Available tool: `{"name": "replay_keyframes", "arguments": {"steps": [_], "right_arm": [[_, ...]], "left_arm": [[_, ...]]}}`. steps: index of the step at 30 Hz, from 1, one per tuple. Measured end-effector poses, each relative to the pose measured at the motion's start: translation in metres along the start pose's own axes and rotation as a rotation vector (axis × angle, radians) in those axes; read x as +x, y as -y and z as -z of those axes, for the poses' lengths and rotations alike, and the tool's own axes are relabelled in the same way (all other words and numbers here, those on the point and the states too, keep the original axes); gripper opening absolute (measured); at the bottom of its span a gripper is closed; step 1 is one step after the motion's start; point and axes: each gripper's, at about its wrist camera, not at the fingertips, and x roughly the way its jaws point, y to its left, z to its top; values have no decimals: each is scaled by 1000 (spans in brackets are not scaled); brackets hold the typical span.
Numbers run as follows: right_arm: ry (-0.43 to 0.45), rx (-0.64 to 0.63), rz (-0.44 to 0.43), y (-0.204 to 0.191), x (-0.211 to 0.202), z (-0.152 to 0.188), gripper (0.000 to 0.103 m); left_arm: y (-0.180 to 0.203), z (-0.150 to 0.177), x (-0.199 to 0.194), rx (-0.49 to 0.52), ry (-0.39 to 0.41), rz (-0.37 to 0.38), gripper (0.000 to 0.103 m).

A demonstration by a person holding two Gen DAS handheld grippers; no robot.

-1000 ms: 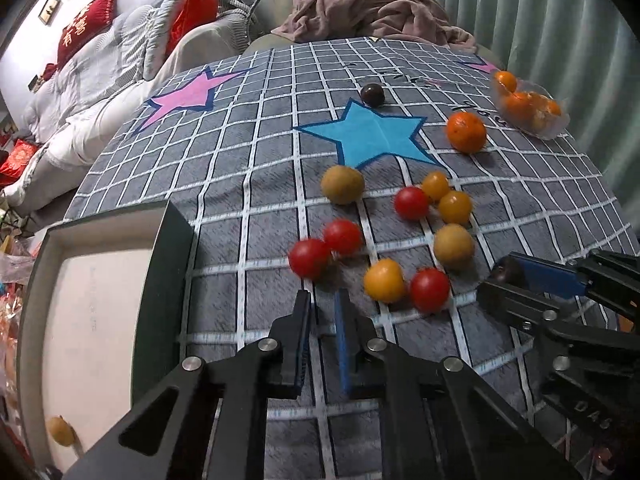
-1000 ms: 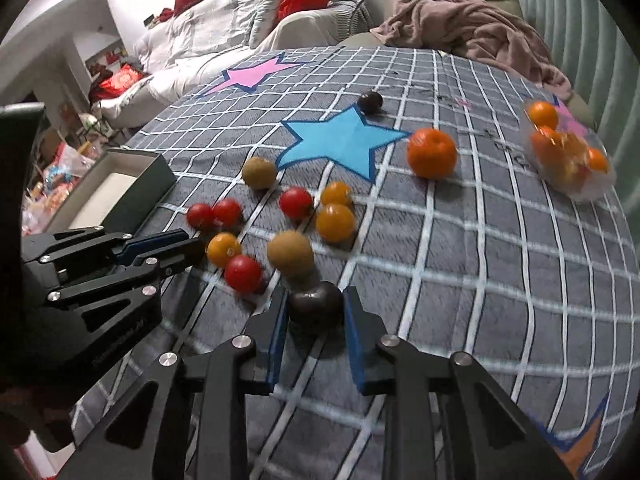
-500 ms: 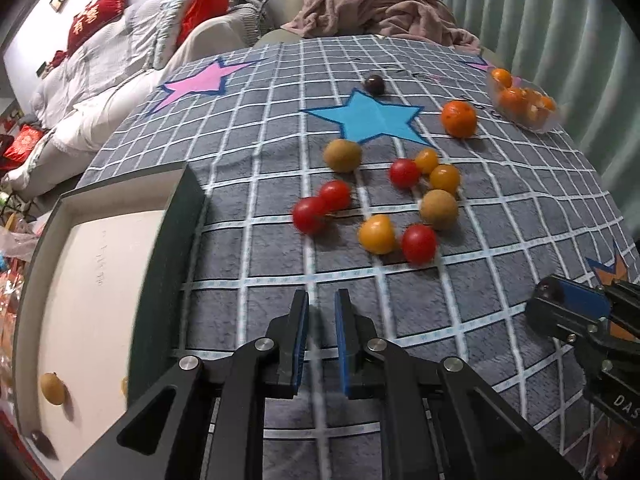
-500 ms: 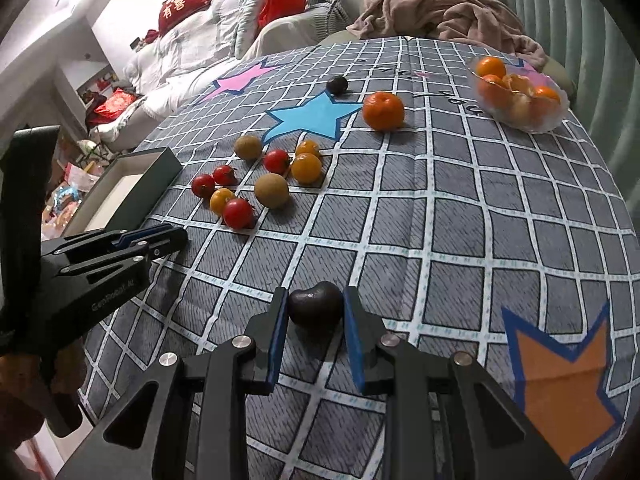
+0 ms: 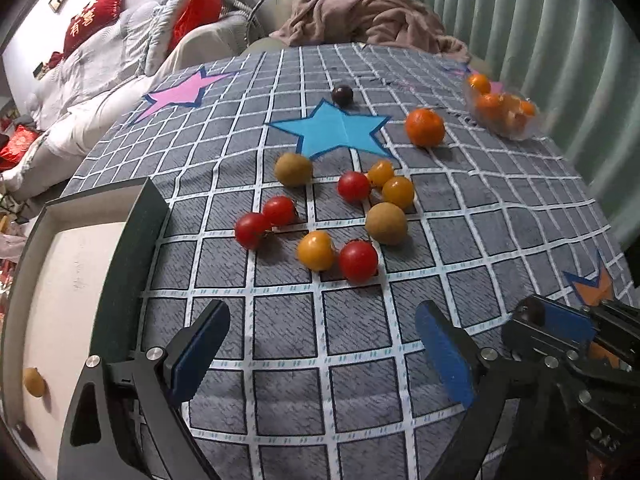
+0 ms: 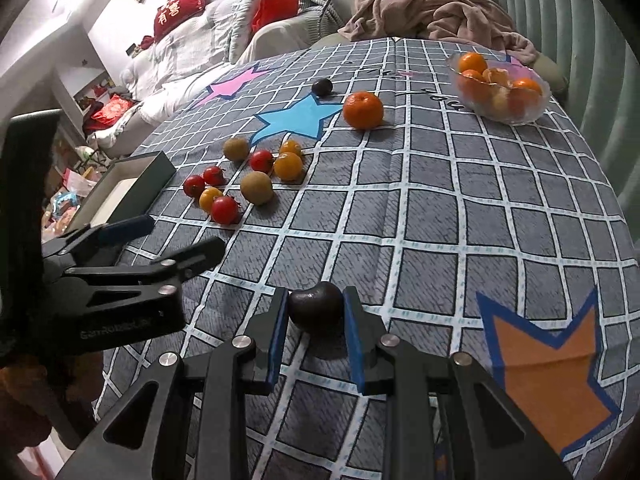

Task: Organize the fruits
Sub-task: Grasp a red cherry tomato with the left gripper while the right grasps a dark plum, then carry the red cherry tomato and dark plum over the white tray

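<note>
right gripper (image 6: 315,320): clenched on dark plum (image 6: 316,307), carried above the cloth for sorting | left gripper (image 5: 320,344): jaws opening, nothing between, readied for loose tomatoes (image 5: 357,261) | box (image 5: 132,240): apparently the destination

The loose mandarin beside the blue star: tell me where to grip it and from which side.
Grip the mandarin across its widest middle, coming down from above with the open left tool. It sits upright and alone on the cloth, clear on all sides, with its stem dimple on top; its squat round form would likely slip out of a grip set higher or lower.
</note>
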Motion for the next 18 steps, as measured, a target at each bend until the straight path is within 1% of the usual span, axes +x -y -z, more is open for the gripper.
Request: {"name": "replay_keyframes", "arguments": {"steps": [3,5,6,7,8,9,10,11,12,18], "right_arm": [[6,4,0,2,-3,1,29],[8,7,3,4,-4,2,29],[9,10,4,5,-5,2,29],[9,14,5,7,-6,2,29],[9,20,6,8,-6,3,29],[8,26,5,9,-7,4,29],[9,29,5,10,-7,4,29],[10,31,6,11,-8,5,29],[10,32,6,11,-8,5,29],[13,32,8,10,-11,11,29]], "left_arm": [[6,-4,7,-7,-14,-9,94],[11,-8,13,-15,-33,-9,77],[12,-10,13,-27,-32,-2,77],[13,-12,14,-37,-39,-4,72],[15,-15,15,-50,-39,2,62],[16,-17,15,-50,-38,0,57],[18,-18,15,-47,-36,3,44],[20,-18,14,-39,-34,17,26],[22,-18,13,-28,-33,20,23],[16,0,1,0,-30,39,23]]}}
